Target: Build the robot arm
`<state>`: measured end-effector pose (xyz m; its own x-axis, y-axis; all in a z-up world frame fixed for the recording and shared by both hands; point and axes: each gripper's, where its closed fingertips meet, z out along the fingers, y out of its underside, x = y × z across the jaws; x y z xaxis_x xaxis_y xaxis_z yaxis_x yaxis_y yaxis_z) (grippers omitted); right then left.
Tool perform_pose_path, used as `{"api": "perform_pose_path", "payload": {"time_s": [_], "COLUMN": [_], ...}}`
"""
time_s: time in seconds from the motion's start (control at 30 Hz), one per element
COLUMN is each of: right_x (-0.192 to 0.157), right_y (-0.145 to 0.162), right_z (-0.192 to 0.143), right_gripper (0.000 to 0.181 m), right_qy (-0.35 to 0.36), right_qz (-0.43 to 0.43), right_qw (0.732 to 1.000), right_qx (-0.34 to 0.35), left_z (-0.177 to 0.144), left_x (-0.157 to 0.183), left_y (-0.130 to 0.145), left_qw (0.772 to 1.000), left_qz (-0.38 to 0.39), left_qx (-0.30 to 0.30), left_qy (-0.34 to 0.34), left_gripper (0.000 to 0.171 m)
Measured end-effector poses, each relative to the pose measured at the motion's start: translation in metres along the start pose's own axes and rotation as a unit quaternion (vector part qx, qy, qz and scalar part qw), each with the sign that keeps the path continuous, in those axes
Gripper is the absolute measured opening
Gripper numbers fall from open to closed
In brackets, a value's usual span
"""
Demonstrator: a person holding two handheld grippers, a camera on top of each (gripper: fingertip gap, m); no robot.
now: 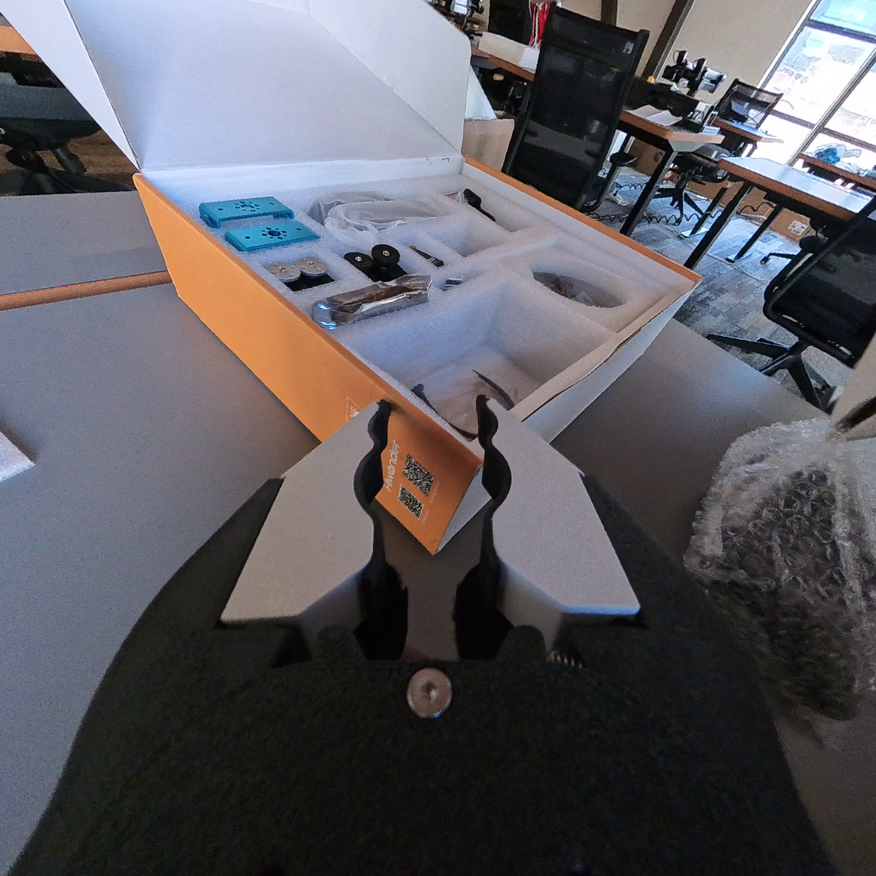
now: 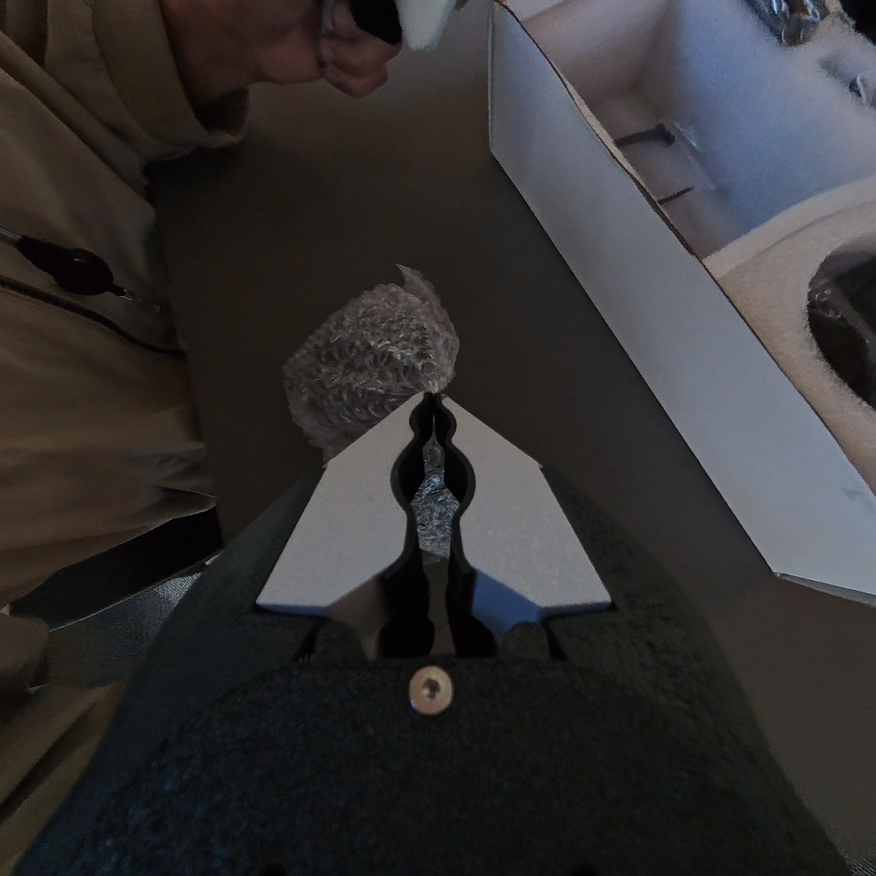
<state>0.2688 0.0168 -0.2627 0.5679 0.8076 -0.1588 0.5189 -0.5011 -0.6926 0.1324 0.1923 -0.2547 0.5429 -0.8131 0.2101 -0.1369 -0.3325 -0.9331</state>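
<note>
Your right gripper (image 2: 432,396) has its jaws pressed together at the tips, and they pinch the edge of a bubble-wrap bundle (image 2: 374,360), which sits in the middle of the right wrist view on the grey table (image 2: 332,213). In the left wrist view the same bundle appears at the right edge of the frame, low on the table, with the tip of your right gripper touching its top. Your left gripper (image 1: 432,408) has its jaws spread, and the near corner of the orange box (image 1: 265,303) stands between them; I cannot tell if the fingers touch it. The box is open, with its white lid (image 1: 265,80) raised in the upper left of the frame. Inside, white foam (image 1: 479,327) holds two blue plates (image 1: 258,223), metal discs (image 1: 296,270) and a silver packet (image 1: 374,298). Office chairs (image 1: 578,104) and desks (image 1: 787,185) fill the upper right. In the right wrist view, a beige sleeve (image 2: 85,189) fills the left side.
</note>
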Motion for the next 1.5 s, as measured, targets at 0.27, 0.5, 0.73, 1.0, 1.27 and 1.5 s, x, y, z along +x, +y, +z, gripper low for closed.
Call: {"api": "perform_pose_path", "payload": {"time_s": [0.27, 0.5, 0.73, 1.0, 1.27, 1.5], "right_x": [0.024, 0.101, 0.135, 0.142, 0.126, 0.133], "right_y": [0.024, -0.113, -0.096, -0.065, -0.059, -0.075], "right_z": [0.02, -0.008, 0.103, 0.118, 0.135, 0.118], "right_gripper": [0.016, 0.039, 0.065, 0.055, 0.016, 0.001], "right_qy": [-0.009, 0.135, -0.022, 0.055, 0.067, 0.055], "right_qz": [0.035, -0.029, 0.154, 0.105, 0.045, 0.05], "right_qw": [0.999, 0.987, 0.977, 0.944, 0.928, 0.95], "right_qx": [-0.036, 0.078, -0.147, -0.309, -0.364, -0.303], "left_z": [0.004, 0.004, 0.004, 0.002, 0.0, 0.0], "left_x": [-0.005, -0.005, -0.005, -0.003, -0.002, -0.003], "left_y": [0.009, 0.011, 0.011, 0.013, 0.014, 0.014], "left_qw": [1.0, 0.999, 0.998, 0.995, 0.995, 0.995], "left_qz": [-0.02, -0.033, -0.063, -0.092, -0.095, -0.092], "left_qx": [-0.018, -0.013, 0.001, -0.001, -0.007, -0.004], "left_qy": [-0.007, -0.003, 0.016, 0.032, 0.034, 0.033], "left_gripper": [0.037, 0.037, 0.039, 0.039, 0.039, 0.039]}}
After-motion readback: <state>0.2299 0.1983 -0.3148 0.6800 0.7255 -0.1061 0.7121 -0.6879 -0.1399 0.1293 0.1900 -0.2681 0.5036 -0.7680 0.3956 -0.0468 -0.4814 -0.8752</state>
